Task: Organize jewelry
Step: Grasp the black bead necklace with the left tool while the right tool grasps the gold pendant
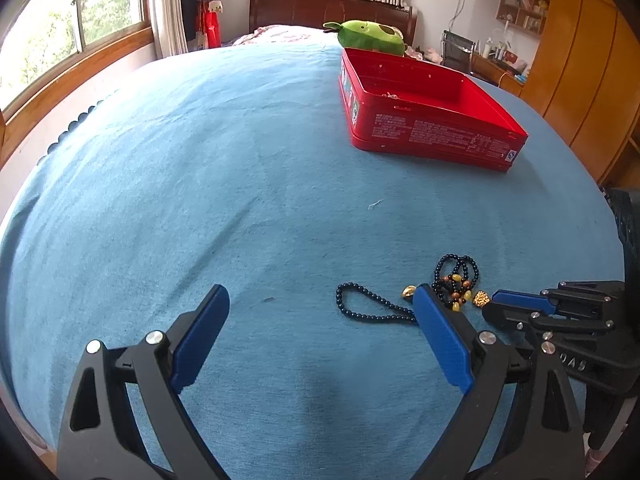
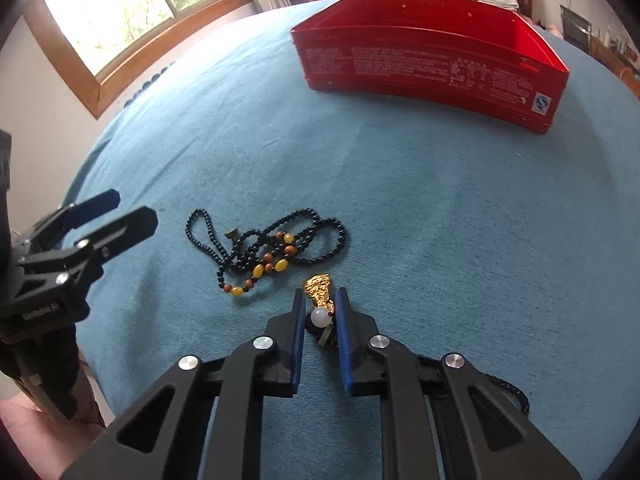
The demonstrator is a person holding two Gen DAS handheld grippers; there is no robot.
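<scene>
Two grippers hang over a bed spread with a blue cloth (image 1: 240, 152), and only one is at work. The right gripper (image 2: 319, 300) has its blue pads drawn in narrow on a gold filigree pendant with a white bead (image 2: 320, 300), which lies on the cloth just this side of a tangled string of small black beads with amber and brown beads (image 2: 268, 252). The pads look to be touching the pendant's neck, so I judge the grasp made or all but made. A dark cord trails out under the gripper's right arm; whether it belongs to the pendant I cannot tell.

The left gripper (image 1: 320, 304) stands wide and empty, low over the cloth, its right pad just in front of the bead string in its own view.

The open red rectangular tin box (image 2: 432, 56) sits well apart, farther up the bed, with a green plush toy (image 1: 370, 36) behind it. Something small already lies inside it, too small to name.

The step in hand seems to be picking up the pendant. Next it calls for a clean lift, watching that the pendant does not drag the bead string along, then a carry over the box's near wall before letting go.
</scene>
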